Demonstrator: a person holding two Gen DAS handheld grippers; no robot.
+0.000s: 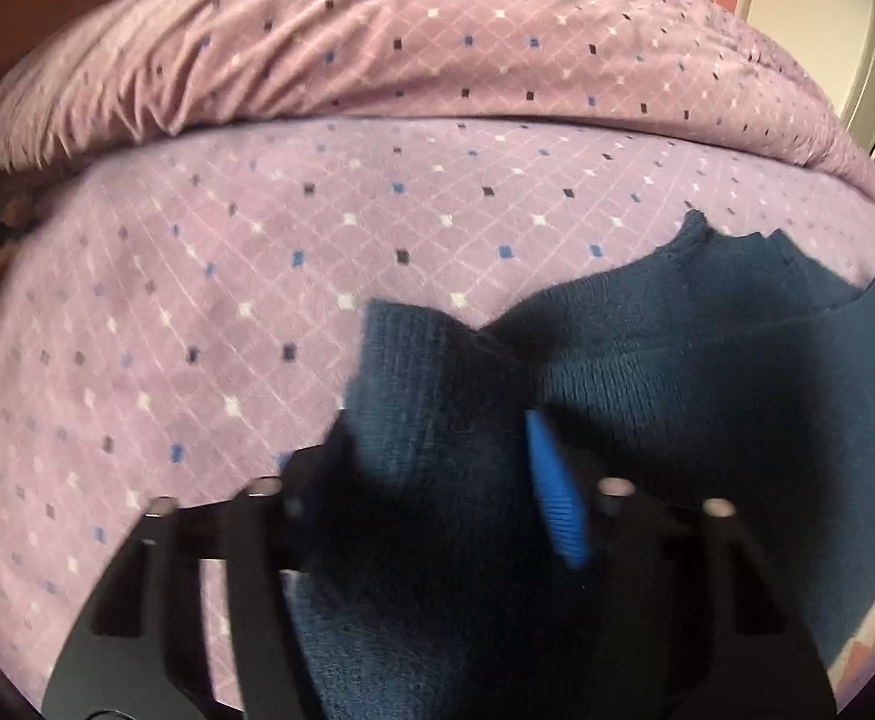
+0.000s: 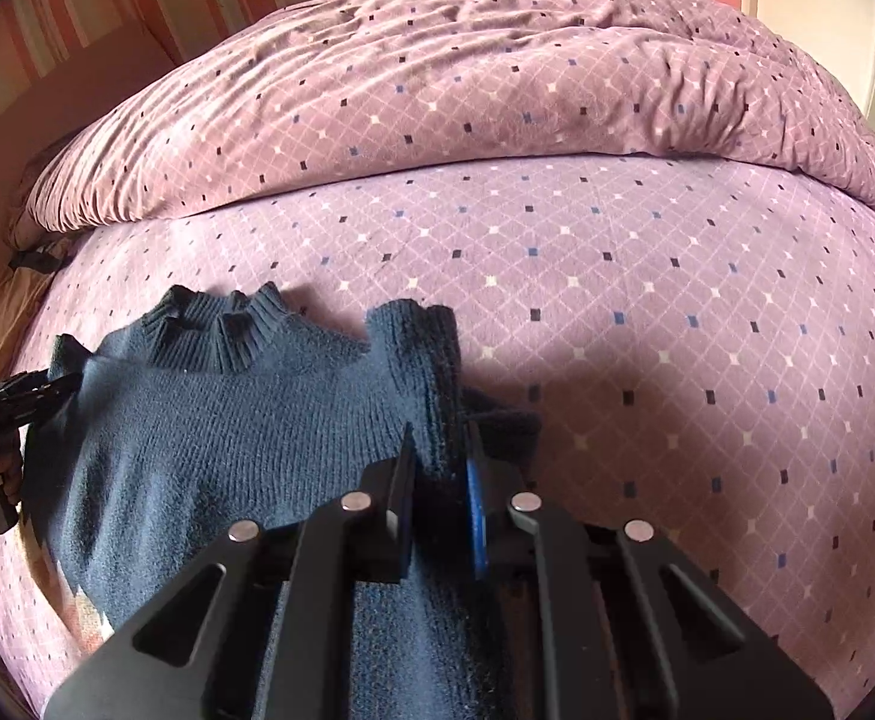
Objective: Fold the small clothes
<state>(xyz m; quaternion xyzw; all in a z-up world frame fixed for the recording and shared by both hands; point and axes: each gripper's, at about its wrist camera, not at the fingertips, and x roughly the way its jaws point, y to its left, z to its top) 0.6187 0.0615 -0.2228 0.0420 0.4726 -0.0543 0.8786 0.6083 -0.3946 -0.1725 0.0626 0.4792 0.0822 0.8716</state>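
The bed [image 1: 209, 324] is viewed from low and close by both wrist cameras, each aimed forward along its own fingers toward the heaped duvet [image 1: 377, 42]. The left view is set at the navy sweater's [image 1: 707, 372] left side, the right view at its right. Sweater, sheet and duvet are shared.
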